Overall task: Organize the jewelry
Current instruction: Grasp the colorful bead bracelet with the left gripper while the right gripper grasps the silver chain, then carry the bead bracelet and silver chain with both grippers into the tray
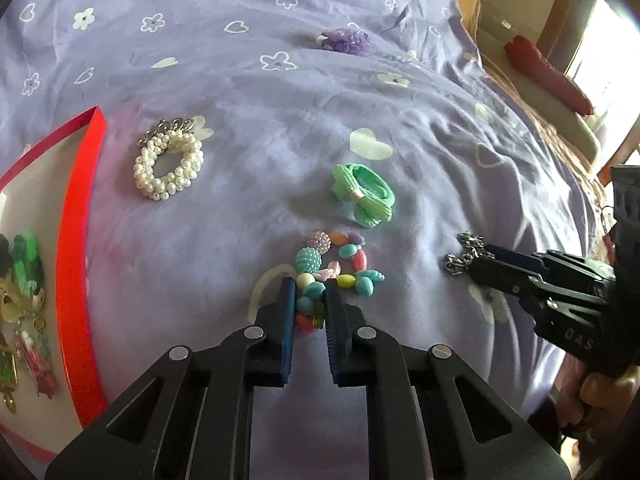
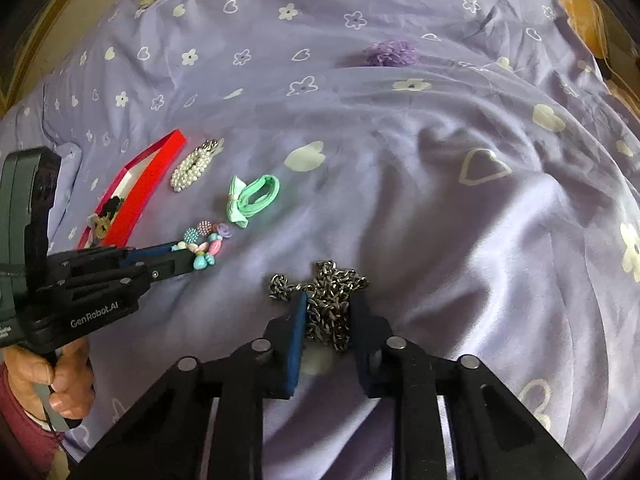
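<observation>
My left gripper (image 1: 311, 285) is shut on the near end of a pastel bead bracelet (image 1: 340, 264) that lies on the purple bedsheet (image 1: 280, 100). My right gripper (image 2: 330, 300) is closed around a silver chain (image 2: 328, 296) bunched on the sheet; it also shows in the left wrist view (image 1: 464, 260). A pearl bracelet (image 1: 168, 164), a green bow hair tie (image 1: 366, 194) and a purple flower scrunchie (image 1: 346, 40) lie loose further out. A red-rimmed tray (image 1: 76, 240) at the left holds several trinkets.
The sheet is wrinkled, with folds to the right (image 2: 460, 160). A wooden bed edge (image 1: 560, 40) and a red object (image 1: 548, 76) are at the far right. The other hand-held gripper body (image 2: 60, 280) is at the left in the right wrist view.
</observation>
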The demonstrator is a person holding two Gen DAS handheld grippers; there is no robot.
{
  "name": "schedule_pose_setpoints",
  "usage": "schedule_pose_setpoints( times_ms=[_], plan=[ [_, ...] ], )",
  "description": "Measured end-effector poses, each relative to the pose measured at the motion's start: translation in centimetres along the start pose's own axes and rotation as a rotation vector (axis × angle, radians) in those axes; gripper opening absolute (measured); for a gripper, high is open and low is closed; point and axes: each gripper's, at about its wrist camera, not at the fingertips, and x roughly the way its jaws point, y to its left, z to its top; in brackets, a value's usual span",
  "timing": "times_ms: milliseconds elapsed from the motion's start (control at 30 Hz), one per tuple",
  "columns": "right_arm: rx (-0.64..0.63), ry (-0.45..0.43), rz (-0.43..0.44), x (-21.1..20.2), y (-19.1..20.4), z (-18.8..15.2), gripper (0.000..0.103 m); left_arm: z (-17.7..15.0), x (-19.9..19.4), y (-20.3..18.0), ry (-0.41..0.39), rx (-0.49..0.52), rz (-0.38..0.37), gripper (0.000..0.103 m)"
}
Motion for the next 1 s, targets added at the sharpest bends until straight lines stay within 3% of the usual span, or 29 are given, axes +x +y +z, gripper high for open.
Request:
schedule_pose_setpoints(
  times_ms=[67, 300, 1000],
  plan=[
    [0.030, -0.005, 0.031, -0.3, -0.3, -0.1, 0.013, -0.2, -0.5, 0.0, -0.011, -0.007, -0.010, 0.012],
    [0.046, -0.022, 0.073, -1.4, 0.5, -0.3, 0.012, -1.0, -3.7, 0.8, -0.069, -0.052, -0.031, 0.012],
    [-0.046, -0.113, 0.236, -4.7, 9.4, 2.5, 0.012, -5.0, -13.3, 6.8, -0.213, -0.221, -0.010, 0.012]
  ],
)
